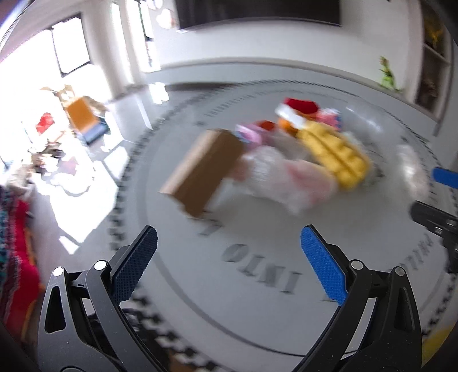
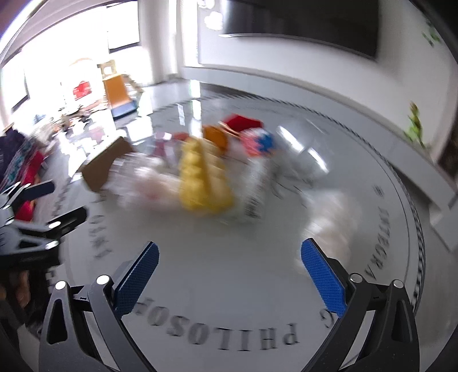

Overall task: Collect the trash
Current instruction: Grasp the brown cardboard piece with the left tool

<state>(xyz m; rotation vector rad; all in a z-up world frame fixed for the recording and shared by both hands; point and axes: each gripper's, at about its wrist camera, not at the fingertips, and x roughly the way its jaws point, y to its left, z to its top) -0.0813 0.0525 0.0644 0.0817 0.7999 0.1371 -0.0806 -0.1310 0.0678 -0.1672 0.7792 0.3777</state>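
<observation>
Trash lies heaped on the round grey rug [image 1: 257, 286], with the yellow tray [image 1: 335, 154] in the middle of the pile, the brown cardboard box [image 1: 203, 168] just left of it and crumpled clear plastic [image 1: 286, 177] between them. I hold my left hand-held gripper [image 1: 229, 266] and my right hand-held gripper [image 2: 229, 277] released and empty, both well short of the tray. I judge this the approach step; next I must close in and pinch one loose piece.

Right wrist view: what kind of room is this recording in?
Probably a home living room or playroom: a round printed floor mat, a dark wall screen, and an orange toy slide by bright windows.
</observation>
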